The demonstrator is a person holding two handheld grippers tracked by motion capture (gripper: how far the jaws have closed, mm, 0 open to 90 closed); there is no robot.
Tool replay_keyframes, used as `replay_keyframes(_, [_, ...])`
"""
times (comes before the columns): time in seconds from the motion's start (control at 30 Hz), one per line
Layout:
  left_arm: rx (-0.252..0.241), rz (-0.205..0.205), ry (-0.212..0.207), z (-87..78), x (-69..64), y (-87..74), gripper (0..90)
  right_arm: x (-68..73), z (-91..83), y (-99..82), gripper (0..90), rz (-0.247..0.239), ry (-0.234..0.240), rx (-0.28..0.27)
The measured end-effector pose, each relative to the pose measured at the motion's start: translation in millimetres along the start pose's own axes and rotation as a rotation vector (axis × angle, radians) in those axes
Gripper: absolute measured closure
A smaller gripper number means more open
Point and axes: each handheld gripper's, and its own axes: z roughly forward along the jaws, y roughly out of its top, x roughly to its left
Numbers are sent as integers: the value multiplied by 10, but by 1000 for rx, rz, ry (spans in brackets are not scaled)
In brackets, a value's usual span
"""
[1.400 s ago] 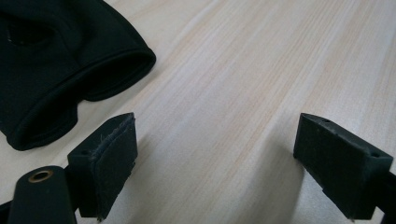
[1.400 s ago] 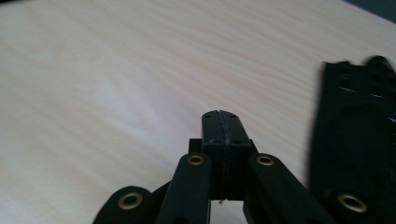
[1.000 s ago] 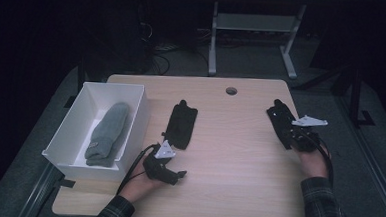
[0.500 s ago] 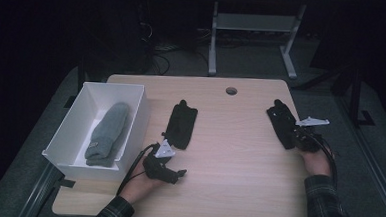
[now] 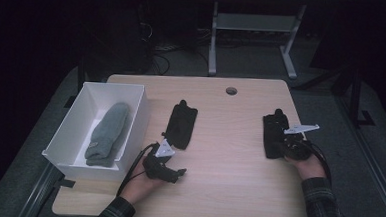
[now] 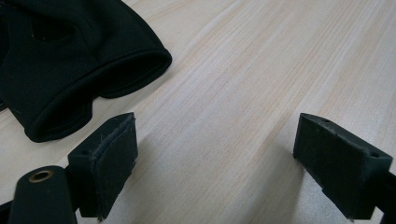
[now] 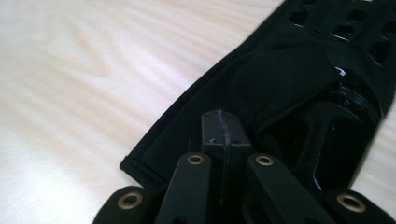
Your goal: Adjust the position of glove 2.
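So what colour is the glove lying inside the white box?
Grey glove, clearest in the high view.

I see a dim lab or office workroom: my light wooden desk [image 5: 220,115] has a cable grommet hole [image 5: 231,90], with loose cables [image 5: 159,51] at eleven o'clock and a metal stand [image 5: 252,36] at twelve on grey carpet [image 5: 326,105].
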Motion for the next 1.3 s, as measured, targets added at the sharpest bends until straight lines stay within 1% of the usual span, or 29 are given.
replay_keyframes(0.03, [0,0,0,0,0,0,130,0,0,0,900,0,0,0])
replay_keyframes(0.07, [0,-1,0,0,-1,0,130,90,-12,2,900,-23,24,13])
replay_keyframes(0.13, [0,-1,0,1,0,0,130,120,-13,1,900,-28,32,15])
replay_keyframes(0.17, [0,-1,1,3,1,1,130,219,-24,-7,900,-40,55,24])
replay_keyframes(0.2, [0,-1,1,3,1,1,129,219,-24,-7,900,-40,55,24])
replay_keyframes(0.23, [2,-2,1,3,2,4,129,297,-45,-23,900,-61,81,32])
replay_keyframes(0.27, [2,-2,1,3,2,4,129,327,-53,-32,900,-66,95,33])
replay_keyframes(0.3, [2,-3,1,5,2,5,129,327,-53,-32,900,-66,95,33])
replay_keyframes(0.33, [1,-3,3,8,3,7,129,405,-79,-55,900,-84,121,42])
replay_keyframes(0.37, [1,-3,3,8,3,7,129,405,-79,-55,900,-84,121,42])
replay_keyframes(0.4, [1,-4,3,10,3,8,129,454,-101,-72,900,-99,136,50])
replay_keyframes(0.47, [2,-4,3,10,2,9,129,478,-132,-73,900,-118,130,55])
replay_keyframes(0.5, [1,-3,3,11,3,9,129,478,-132,-73,900,-118,130,55])
replay_keyframes(0.53, [0,-5,3,13,2,10,129,476,-159,-62,900,-129,115,42])
replay_keyframes(0.57, [0,-5,4,13,2,11,129,433,-215,-28,900,-117,88,4])
replay_keyframes(0.6, [0,-6,4,14,1,12,129,433,-215,-28,900,-117,88,4])
replay_keyframes(0.63, [0,-6,4,14,1,12,129,405,-234,-14,900,-108,76,-7])
replay_keyframes(0.7, [-1,-9,4,17,0,14,129,257,-250,46,900,-79,20,-30])
replay_keyframes(0.73, [0,-8,5,17,0,15,129,163,-225,77,900,-47,-4,-39])
replay_keyframes(0.77, [2,-7,7,18,0,19,129,114,-209,90,900,-39,-18,-40])
replay_keyframes(0.83, [2,-7,7,20,1,20,129,18,-156,113,900,-6,-42,-32])
replay_keyframes(0.97, [-3,-11,8,28,0,23,129,-92,-27,116,900,26,-47,-2])
replay_keyframes(1.0, [-2,-11,8,29,0,25,129,-92,-27,116,900,26,-47,-2])
replay_keyframes(1.07, [-1,-11,8,30,0,26,129,-103,59,107,900,17,-53,36])
replay_keyframes(1.13, [-1,-11,8,29,0,26,130,-86,95,99,900,-2,-55,36])
replay_keyframes(1.17, [-1,-11,8,30,0,27,129,-49,97,100,900,-25,-58,38])
replay_keyframes(1.2, [-1,-11,8,30,0,27,129,-49,97,100,900,-25,-58,38])
replay_keyframes(1.23, [-1,-11,8,30,-1,27,129,3,102,99,900,-54,-26,34])
replay_keyframes(1.3, [-1,-12,8,30,-1,27,129,25,100,102,900,-62,-20,38])
